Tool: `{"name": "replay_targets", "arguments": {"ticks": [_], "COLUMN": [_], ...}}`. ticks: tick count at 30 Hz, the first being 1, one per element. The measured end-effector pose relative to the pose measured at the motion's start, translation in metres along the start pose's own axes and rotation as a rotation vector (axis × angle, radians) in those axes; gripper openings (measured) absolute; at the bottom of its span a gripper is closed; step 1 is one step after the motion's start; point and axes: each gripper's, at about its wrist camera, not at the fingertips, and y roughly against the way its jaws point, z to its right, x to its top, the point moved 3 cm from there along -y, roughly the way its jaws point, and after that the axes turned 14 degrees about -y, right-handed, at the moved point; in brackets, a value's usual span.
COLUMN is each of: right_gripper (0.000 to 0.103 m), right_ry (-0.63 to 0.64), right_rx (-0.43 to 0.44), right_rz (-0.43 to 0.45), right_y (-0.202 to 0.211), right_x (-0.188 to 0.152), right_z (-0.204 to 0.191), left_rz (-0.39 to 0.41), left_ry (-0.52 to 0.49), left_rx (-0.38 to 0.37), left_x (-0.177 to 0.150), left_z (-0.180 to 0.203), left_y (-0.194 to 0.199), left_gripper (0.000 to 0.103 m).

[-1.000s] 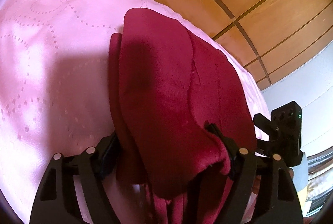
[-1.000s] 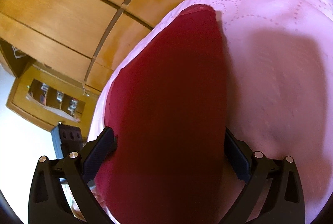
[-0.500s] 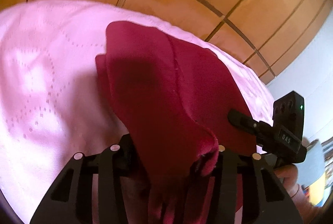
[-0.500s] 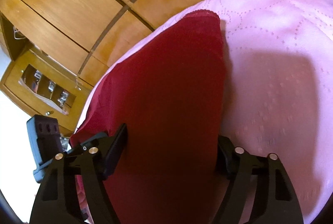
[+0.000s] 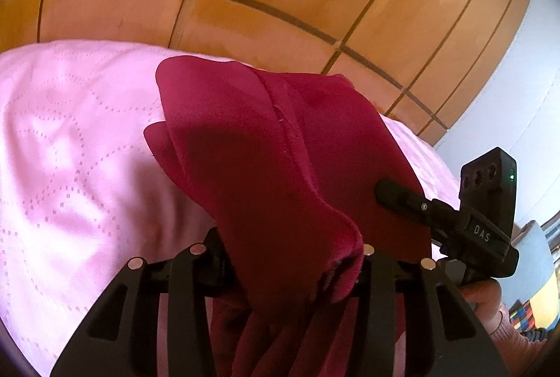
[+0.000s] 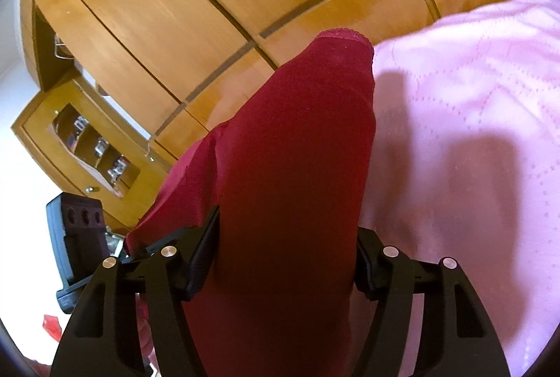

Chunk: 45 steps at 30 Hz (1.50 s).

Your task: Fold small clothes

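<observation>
Red garment [image 5: 280, 146] is being pinched by left claw [image 5: 290, 258] & right claw [image 6: 287, 258], right jaws closing; long axis running fwd from both claws, far end draped on bed [image 5: 70, 167].

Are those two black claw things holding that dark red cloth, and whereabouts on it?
Yes. The left gripper and the right gripper, still closing, each pinch the red garment at its near edge.

Left tongs' [image 5: 290, 258] tips under red garment [image 5: 266, 167]

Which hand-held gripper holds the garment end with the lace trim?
The right hand-held gripper: its end of the dark red garment shows a scalloped lace edge.
</observation>
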Motion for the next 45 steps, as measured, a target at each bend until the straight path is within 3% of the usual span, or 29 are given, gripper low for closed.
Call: {"name": "replay_targets", "arguments": {"ticks": [7, 14, 24, 32, 40, 43, 45], "right_gripper": [0.065, 0.065, 0.065, 0.065, 0.065, 0.065, 0.071], "right_ry": [0.009, 0.009, -0.051, -0.098, -0.152, -0.194, -0.239], "right_rx": [0.017, -0.021, -0.131, -0.207, -0.316, -0.402, -0.38], "right_rz": [0.081, 0.173, 0.288, 0.384, 0.437, 0.397, 0.398], "right_y": [0.046, 0.097, 0.163, 0.195, 0.199, 0.185, 0.186], "right_x": [0.002, 0.01, 0.032, 0.06, 0.076, 0.08, 0.078], "right_z": [-0.001, 0.015, 0.081, 0.127, 0.182, 0.207, 0.217], "left_rz": [0.049, 0.036, -0.031, -0.078, -0.16, -0.214, -0.216], "left_ry": [-0.058, -0.126, -0.259, -0.346, -0.35, -0.323, -0.299], "left_rx": [-0.047, -0.126, -0.239, -0.284, -0.243, -0.196, -0.211], "left_x": [0.016, 0.035, 0.062, 0.084, 0.089, 0.087, 0.085], "left_z": [0.034, 0.079, 0.157, 0.211, 0.233, 0.231, 0.223], "left_y": [0.004, -0.021, -0.09, -0.154, -0.224, -0.252, -0.253], "left_gripper": [0.041, 0.041, 0.041, 0.042, 0.044, 0.052, 0.061]}}
